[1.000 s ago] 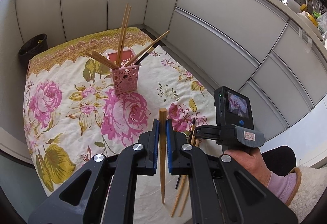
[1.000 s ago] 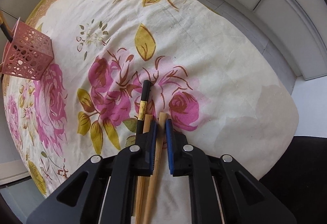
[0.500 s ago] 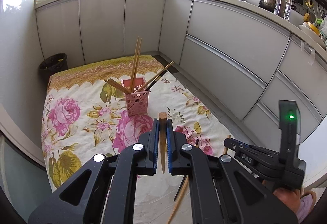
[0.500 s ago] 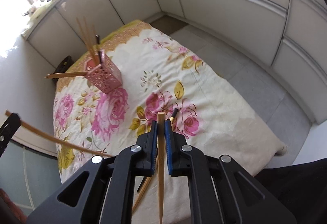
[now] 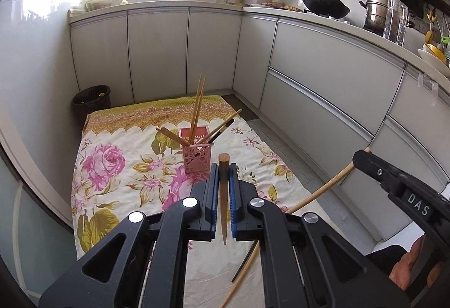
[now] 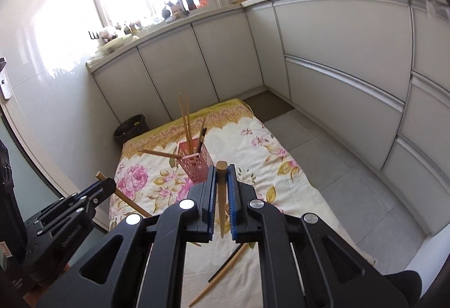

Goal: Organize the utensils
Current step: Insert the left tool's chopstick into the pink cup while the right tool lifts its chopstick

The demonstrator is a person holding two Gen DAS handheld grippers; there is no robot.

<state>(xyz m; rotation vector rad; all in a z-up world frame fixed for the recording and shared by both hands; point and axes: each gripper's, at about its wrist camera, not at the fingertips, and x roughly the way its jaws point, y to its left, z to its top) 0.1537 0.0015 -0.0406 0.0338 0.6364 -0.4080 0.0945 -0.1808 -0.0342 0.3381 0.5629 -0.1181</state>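
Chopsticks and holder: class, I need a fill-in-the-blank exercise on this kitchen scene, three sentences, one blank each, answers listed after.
1. Each gripper, the left gripper and the right gripper, is shut on one wooden ____.
2. The pink holder stands on a cloth printed with ____.
3. Behind the floral cloth, in the corner, stands a black ____.

Answers: chopstick; flowers; bin
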